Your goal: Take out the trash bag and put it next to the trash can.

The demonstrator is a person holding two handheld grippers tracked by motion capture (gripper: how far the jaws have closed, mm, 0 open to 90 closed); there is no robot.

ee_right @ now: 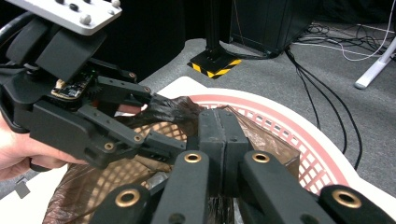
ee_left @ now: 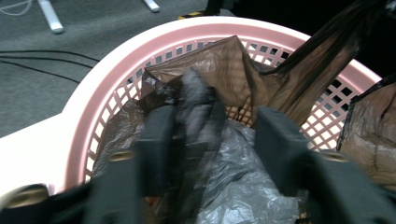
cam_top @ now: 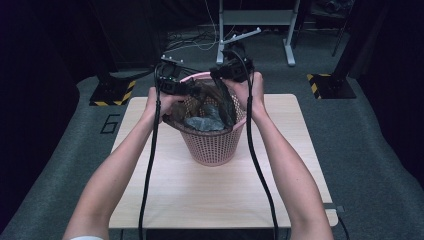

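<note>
Pink basket (cam_top: 210, 145) on table (cam_top: 200, 195), far half, centre. Brown bag (cam_top: 207, 95) draped inside basket, partly over rim; grey crumpled film (cam_top: 205, 122) at bottom.

Left gripper (cam_top: 176, 86) at left rim: jaws apart, dark fold of bag (ee_left: 198, 100) between them, lying against one jaw, not clenched.

Right gripper (cam_top: 231, 71) at far right rim: jaws clenched on bag edge (ee_right: 205, 122).

Risks, judged: one-sided pull lifts or tips light basket; thin film tears at right pinch; left fold slips free before jaws close
</note>
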